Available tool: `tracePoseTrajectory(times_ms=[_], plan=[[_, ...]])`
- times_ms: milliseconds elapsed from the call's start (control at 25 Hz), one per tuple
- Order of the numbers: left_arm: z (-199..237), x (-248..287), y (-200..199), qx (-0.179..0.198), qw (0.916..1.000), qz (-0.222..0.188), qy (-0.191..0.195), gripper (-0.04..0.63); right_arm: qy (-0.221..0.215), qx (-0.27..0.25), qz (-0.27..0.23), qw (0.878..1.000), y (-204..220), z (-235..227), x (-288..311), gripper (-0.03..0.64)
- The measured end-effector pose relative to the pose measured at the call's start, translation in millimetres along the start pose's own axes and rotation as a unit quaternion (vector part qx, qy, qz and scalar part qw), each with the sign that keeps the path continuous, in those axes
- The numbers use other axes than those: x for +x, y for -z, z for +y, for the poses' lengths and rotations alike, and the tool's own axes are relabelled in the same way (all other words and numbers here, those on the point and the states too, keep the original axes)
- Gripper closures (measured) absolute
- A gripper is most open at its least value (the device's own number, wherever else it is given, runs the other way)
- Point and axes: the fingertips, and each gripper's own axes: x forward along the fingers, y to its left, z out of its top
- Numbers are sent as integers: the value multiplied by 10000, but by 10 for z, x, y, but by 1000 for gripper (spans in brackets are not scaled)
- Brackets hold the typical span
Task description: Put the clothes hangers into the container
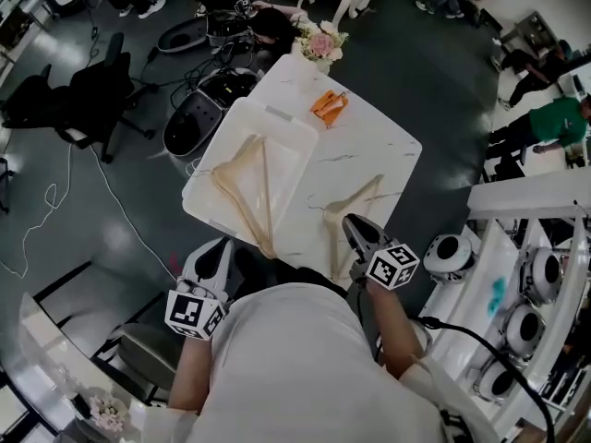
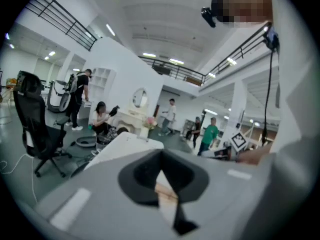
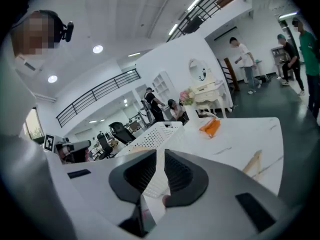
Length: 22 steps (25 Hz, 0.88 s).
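A white container stands on the left of the white marble table, with two pale wooden hangers lying in it. A third wooden hanger lies on the table to its right and also shows in the right gripper view. My right gripper is at that hanger's near end, its jaws a narrow slit apart with nothing between them. My left gripper hangs at the container's near corner with its tips together. A strip of pale wood shows behind its jaws.
An orange hanger and a flower bunch sit at the table's far end. A black office chair and round black devices stand on the floor to the left, a white equipment rack close on the right. People stand further off.
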Motion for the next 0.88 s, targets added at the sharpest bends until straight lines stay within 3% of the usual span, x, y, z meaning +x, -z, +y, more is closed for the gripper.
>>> tracePoseTrajectory(times_ms=[80,200,400,880], plan=[[-15,10,50,-37,10000,74,11,594,245,163,241,9993,213,-249,-19,551],[1,2,176,-140,9995,267,4,594,719,300,719,9944,666,-630,-4,542],[-52,0,253,-145,9989,442,18,594,1527,315,1692,9732,1473,-1195,60,506],[48,-49,413,-225,9963,816,-150,594,1944,-71,3201,9272,2439,-1481,335,445]])
